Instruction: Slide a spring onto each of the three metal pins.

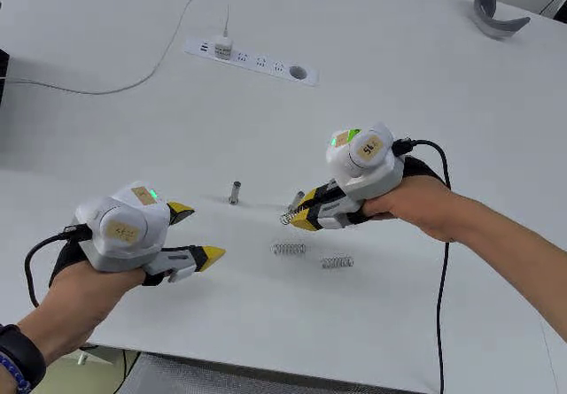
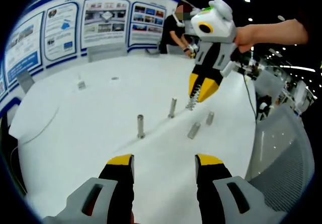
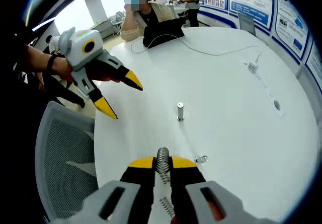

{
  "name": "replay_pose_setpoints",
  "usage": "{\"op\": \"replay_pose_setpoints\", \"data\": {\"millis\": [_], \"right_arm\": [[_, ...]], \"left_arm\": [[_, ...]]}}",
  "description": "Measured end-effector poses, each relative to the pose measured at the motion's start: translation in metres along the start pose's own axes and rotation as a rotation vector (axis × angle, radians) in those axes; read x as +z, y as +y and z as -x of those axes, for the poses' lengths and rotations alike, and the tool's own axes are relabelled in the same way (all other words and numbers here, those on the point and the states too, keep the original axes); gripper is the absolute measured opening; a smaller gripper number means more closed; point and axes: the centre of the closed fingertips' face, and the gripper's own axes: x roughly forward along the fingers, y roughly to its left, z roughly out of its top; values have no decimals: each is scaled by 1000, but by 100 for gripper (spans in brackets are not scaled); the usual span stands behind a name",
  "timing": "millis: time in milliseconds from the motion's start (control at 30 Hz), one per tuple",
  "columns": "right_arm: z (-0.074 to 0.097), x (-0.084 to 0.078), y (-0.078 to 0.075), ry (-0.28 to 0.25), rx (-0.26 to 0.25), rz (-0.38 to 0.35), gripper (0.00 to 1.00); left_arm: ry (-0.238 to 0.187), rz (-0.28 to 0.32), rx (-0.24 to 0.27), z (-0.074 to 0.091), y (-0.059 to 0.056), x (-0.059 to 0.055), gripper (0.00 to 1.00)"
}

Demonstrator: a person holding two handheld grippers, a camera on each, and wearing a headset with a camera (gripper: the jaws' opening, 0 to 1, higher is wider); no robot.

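the right gripper (image 1: 297,220) is clamped on a spring (image 3: 162,159), free end poking past the tips to thread over the metal pin (image 2: 172,107) just beside it, while the left gripper (image 1: 202,230) hangs agape nearby and spare springs (image 1: 289,249) lie on the white table (image 1: 399,102).

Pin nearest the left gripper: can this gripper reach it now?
Probably yes. The left gripper is open and faces the pin over bare table; the right gripper, holding a spring, is off to the side.
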Motion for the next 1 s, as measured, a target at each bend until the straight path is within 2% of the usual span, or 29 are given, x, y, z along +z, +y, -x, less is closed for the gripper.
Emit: {"op": "replay_pose_setpoints", "data": {"millis": [133,633,1000], "right_arm": [[-4,7,-7,12,-3,11,12],[-17,32,-32,59,-20,42,12],[-27,49,-35,71,-5,75,12]], "left_arm": [[2,12,11,2,5,-2,52],[6,26,21,9,11,-6,56],[6,37,36,14,16,-10,59]]}}
